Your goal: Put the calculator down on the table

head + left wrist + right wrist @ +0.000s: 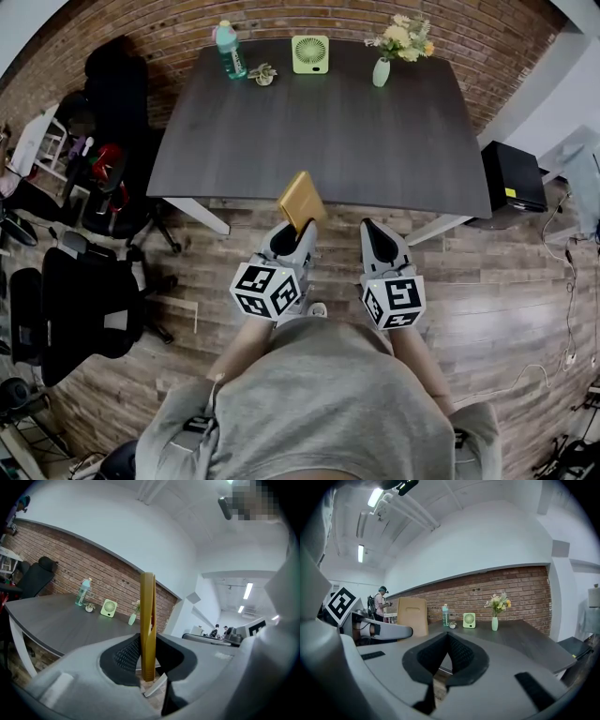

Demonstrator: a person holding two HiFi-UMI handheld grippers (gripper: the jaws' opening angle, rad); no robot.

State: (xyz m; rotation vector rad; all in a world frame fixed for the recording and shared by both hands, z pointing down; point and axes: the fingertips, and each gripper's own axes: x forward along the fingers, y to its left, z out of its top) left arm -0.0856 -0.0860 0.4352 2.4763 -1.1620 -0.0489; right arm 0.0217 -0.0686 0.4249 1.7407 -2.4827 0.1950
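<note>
The calculator [302, 199] is a flat gold-yellow slab, held upright and edge-on over the near edge of the dark table [328, 141]. My left gripper [299, 228] is shut on its lower end; in the left gripper view the calculator [148, 625] stands as a thin vertical strip between the pads of the left gripper [148, 667]. In the right gripper view its broad face [412, 616] shows at the left, above the left gripper's body [384, 631]. My right gripper [376, 230] hovers beside it, jaws together with nothing in them [447, 638].
At the table's far edge stand a water bottle [230, 49], a small potted plant [263, 74], a green fan [310, 53] and a vase of flowers [382, 67]. Black office chairs [89, 300] are at the left, a black box [514, 176] at the right. A person [380, 603] stands far off.
</note>
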